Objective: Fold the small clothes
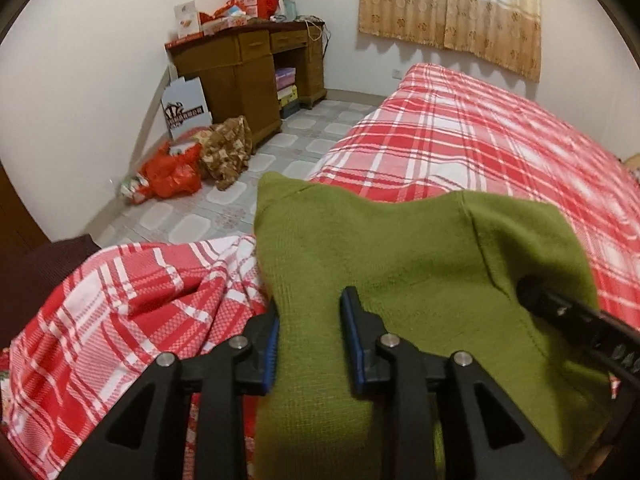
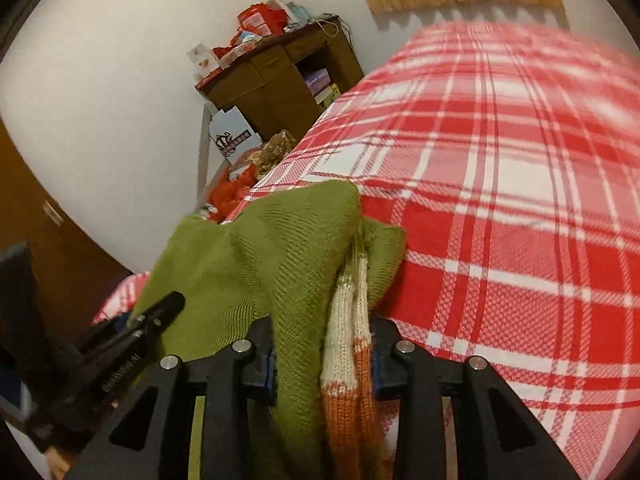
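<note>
A small olive-green knit garment (image 1: 404, 264) hangs between both grippers above the bed with the red and white plaid cover (image 1: 480, 140). My left gripper (image 1: 310, 320) is shut on its left edge, cloth bunched between the blue pads. My right gripper (image 2: 324, 340) is shut on the garment's other edge (image 2: 280, 248), where a cream and orange striped part (image 2: 348, 344) shows between the jaws. The right gripper's tip also shows in the left wrist view (image 1: 560, 312), and the left gripper shows in the right wrist view (image 2: 132, 332).
A brown wooden desk (image 1: 248, 68) piled with red boxes stands at the far wall. Red bags (image 1: 172, 172) and a brown bundle (image 1: 228, 148) lie on the tiled floor (image 1: 304, 152). A beige curtain (image 1: 452, 4) hangs behind the bed. The cover bunches at lower left (image 1: 120, 312).
</note>
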Tool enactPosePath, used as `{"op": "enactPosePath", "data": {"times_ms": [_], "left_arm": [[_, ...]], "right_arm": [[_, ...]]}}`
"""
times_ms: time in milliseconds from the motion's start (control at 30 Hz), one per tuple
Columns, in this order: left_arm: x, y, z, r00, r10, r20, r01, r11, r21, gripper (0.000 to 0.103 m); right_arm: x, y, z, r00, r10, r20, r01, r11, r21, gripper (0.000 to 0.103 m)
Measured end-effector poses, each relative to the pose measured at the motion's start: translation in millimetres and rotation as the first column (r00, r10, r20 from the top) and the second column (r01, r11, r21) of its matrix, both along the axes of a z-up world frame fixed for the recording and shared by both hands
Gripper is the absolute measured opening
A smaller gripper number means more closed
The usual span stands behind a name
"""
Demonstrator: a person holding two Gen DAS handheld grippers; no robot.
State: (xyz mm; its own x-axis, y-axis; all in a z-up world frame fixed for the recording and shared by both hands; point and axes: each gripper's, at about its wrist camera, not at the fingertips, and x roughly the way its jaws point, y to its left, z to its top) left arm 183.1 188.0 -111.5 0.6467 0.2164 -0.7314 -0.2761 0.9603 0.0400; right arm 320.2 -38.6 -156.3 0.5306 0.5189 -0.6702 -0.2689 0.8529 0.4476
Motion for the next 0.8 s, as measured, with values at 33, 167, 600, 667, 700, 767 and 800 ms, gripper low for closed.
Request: {"op": "enactPosePath", "data": {"times_ms": [33, 167, 600, 667, 700, 767, 800], "left_arm": [[-1.1, -1.1, 0.5, 1.000, -0.003, 0.001, 0.003, 1.000, 0.010, 0.030], [-2.6, 2.6, 0.3, 1.000, -0.001, 0.008, 0.001, 1.000, 0.014, 0.032], [-83.7, 13.9, 23.9, 0.996, -0.066, 0.053, 0.072, 0.990, -0.119, 0.068], [-104.1, 12.0, 20.9, 0.992, -0.097, 0.077, 0.107, 0.984, -0.141, 0.074], [-113.6, 10.9, 17.2, 0.989, -0.116, 0.088, 0.129, 0.978, -0.164, 0.075], [-127.1, 8.8, 9.5, 0.986, -0.133, 0.096, 0.150, 0.971, -0.188, 0.075], [-130.5, 7.7, 7.0, 0.986, -0.138, 0.097, 0.155, 0.968, -0.197, 0.075]], "right_arm": [[-6.5, -3.3, 6.7, 1.000, -0.009, 0.018, 0.009, 1.000, -0.004, 0.033], [-51.9, -6.5, 44.4, 0.977, -0.061, 0.206, 0.088, 0.988, -0.127, 0.033], [-156.1, 1.4, 44.6, 0.954, 0.135, 0.269, -0.060, 0.961, -0.270, 0.033], [-160.6, -10.4, 33.1, 0.963, 0.108, 0.246, -0.051, 0.972, -0.227, 0.033], [-160.1, -14.0, 28.7, 0.967, 0.093, 0.236, -0.041, 0.976, -0.215, 0.033], [-156.4, -25.3, 18.0, 0.980, 0.062, 0.191, -0.029, 0.985, -0.167, 0.035], [-153.8, -27.8, 14.6, 0.983, 0.053, 0.175, -0.025, 0.987, -0.160, 0.038]]}}
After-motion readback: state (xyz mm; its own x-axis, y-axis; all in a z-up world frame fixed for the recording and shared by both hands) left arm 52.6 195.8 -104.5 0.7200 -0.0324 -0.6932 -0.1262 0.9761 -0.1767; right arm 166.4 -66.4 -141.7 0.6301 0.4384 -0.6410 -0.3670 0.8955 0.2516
